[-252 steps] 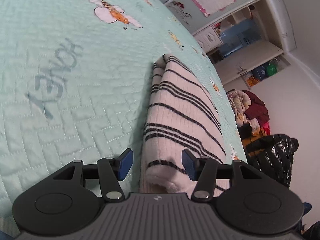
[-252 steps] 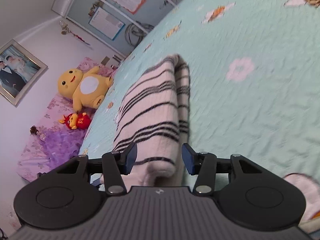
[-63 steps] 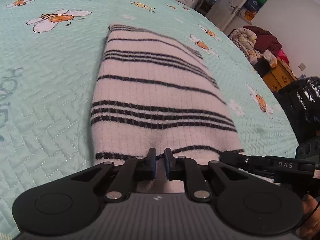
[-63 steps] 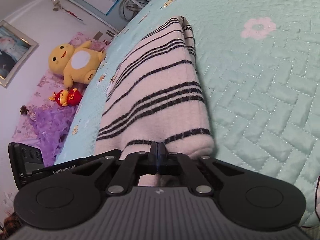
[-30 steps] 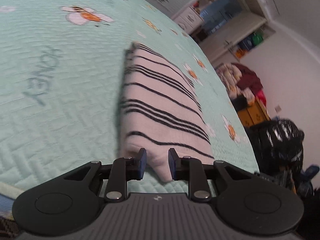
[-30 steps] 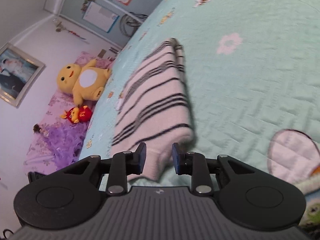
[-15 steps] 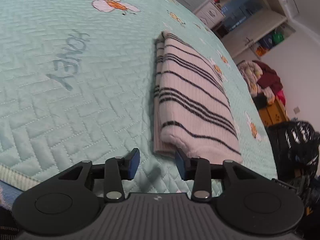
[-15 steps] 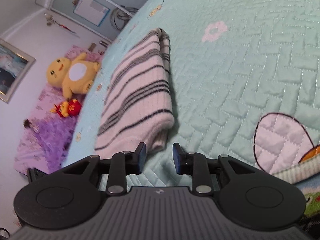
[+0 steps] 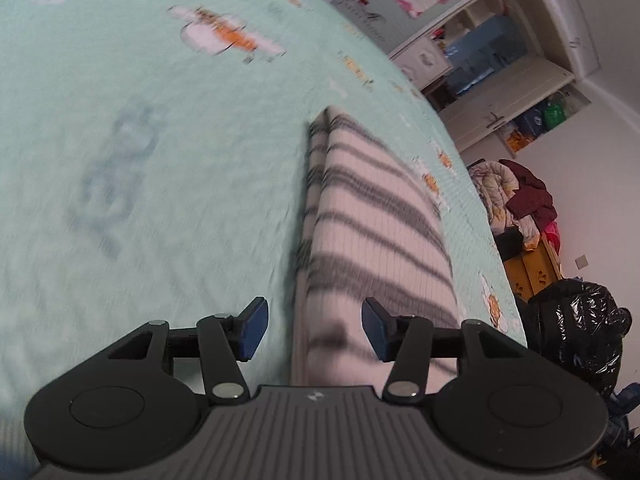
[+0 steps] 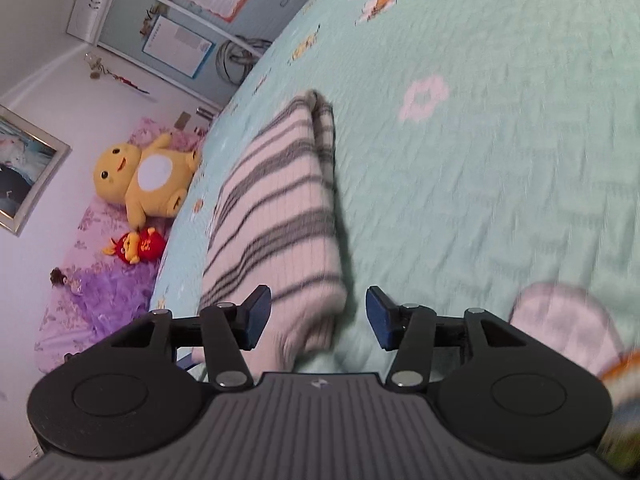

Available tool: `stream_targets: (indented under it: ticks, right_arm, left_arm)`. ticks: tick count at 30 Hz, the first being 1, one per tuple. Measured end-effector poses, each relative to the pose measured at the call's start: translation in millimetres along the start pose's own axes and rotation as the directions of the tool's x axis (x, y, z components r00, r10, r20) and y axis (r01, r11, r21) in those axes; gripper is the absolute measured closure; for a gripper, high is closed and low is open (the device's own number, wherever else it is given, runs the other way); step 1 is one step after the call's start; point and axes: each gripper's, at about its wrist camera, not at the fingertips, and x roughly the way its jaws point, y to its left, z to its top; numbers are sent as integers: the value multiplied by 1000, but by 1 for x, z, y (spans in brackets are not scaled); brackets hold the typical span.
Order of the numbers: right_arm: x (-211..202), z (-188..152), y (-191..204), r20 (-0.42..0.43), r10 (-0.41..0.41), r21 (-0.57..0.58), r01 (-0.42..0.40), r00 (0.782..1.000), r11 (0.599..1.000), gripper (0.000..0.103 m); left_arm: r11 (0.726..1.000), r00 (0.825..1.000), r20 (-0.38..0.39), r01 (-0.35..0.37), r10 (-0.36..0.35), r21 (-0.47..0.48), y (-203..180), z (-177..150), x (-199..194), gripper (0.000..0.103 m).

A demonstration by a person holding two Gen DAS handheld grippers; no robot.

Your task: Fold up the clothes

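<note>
The white knitted garment with dark stripes [image 9: 372,232] lies folded into a long bundle on your mint quilted bedspread [image 9: 160,160]. Left gripper [image 9: 312,330] and right gripper [image 10: 318,320] gape wide, empty (both views blurred). Square the edges before any further fold.

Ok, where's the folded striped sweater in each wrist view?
Left wrist: the sweater runs up from between the open fingers, right of centre.
Right wrist: the sweater runs up from the open fingers, left of centre.
Shared landmark: the mint-green quilt it lies on.
</note>
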Motion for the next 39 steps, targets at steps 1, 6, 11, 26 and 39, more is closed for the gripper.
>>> stream_targets:
  ticks: [1,6,11,26,39]
  right_arm:
    - [5,8,-3,6,6,6,-6,1000,1000,49]
    - [48,56,-12,7,52,27,-52,999,998,47]
    - [97,91,-11,-45,92,17,-92,995,996,39]
    - [214,167,1,-203,205,-27,-214,958,976,36]
    - [220,191,46,-101,229,-266,-248,968,932,71]
  left_arm:
    - [1000,1000,9,6,-6,-5,0,9,8,48]
    - [997,998,35,46,-44,-65,5,62,50,48]
    - [993,997,3,80,-80,-89,5,105,93,42]
    - [961,954,-133,254,-268,-114,7,121,164,56]
    - [973,979,33,194,-200,128,-27,167,159,76]
